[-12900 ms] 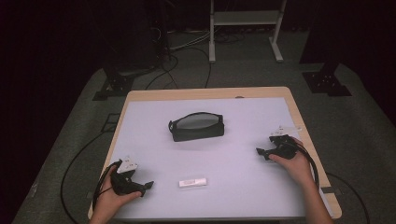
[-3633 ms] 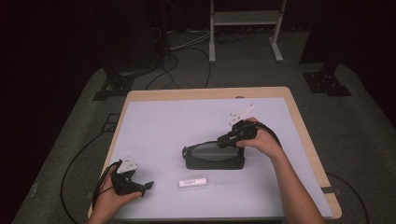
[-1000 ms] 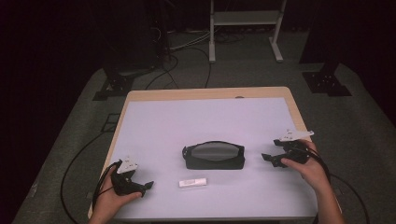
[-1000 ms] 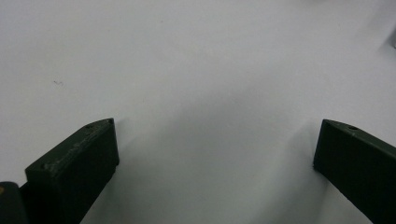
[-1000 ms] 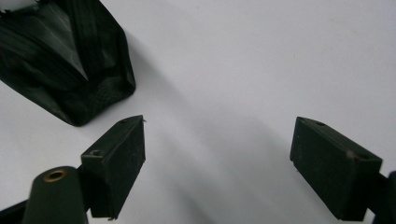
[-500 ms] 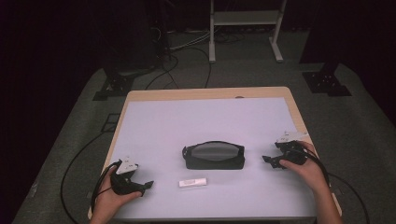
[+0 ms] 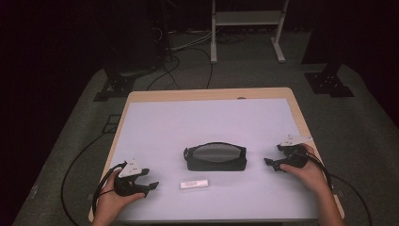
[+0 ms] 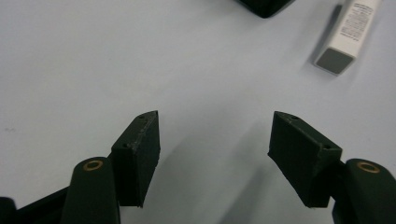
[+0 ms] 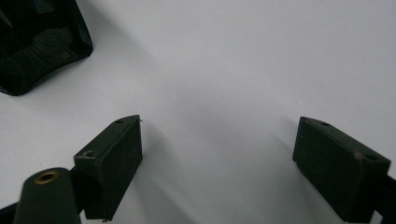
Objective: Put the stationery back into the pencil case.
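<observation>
A smooth, pale lavender tabletop with a light wooden rim carries a black, oblong fabric pouch at its middle. The left tool and right tool, matte black, rest released. A small white rectangular box lies just before the pouch.

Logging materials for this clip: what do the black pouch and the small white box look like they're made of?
The black pouch looks like soft fabric with a mesh top: a fine weave shows in the right gripper view, and its shape is rounded and slack. The small white box looks like matte printed cardboard: sharp flat faces, small print and a grey end panel in the left gripper view; thin plastic is possible.
</observation>
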`<state>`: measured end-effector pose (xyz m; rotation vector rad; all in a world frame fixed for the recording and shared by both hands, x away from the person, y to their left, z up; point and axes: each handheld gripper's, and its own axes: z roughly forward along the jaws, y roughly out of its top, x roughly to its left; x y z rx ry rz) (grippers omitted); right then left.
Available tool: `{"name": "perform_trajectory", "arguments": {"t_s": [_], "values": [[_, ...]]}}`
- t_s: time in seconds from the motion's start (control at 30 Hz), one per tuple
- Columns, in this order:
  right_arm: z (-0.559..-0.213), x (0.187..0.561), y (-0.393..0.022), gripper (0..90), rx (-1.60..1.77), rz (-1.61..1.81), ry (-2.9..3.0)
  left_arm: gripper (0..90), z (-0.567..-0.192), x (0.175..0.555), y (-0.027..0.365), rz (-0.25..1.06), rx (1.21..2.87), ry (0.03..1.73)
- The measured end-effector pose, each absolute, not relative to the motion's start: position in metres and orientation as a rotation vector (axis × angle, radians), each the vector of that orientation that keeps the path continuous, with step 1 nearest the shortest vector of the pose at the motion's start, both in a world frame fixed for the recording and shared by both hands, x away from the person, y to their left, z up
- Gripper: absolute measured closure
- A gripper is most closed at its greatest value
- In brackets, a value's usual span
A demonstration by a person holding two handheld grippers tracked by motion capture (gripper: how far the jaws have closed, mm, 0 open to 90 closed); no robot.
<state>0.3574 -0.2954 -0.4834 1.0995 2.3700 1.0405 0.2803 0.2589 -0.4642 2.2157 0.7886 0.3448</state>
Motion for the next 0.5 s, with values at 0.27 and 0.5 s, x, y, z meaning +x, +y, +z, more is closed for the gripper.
{"name": "perform_trajectory", "arguments": {"t_s": [0.27, 0.5], "values": [[-0.484, 0.358, -0.296, 14.4, 1.110, 1.047, 2.371, 38.2, -0.455, 0.278, 0.243, 0.291, 2.221, 0.728], [-0.484, 0.358, -0.296, 14.4, 1.110, 1.048, 2.371, 40.8, -0.447, 0.277, 0.228, 0.256, 2.231, 0.688]]}}
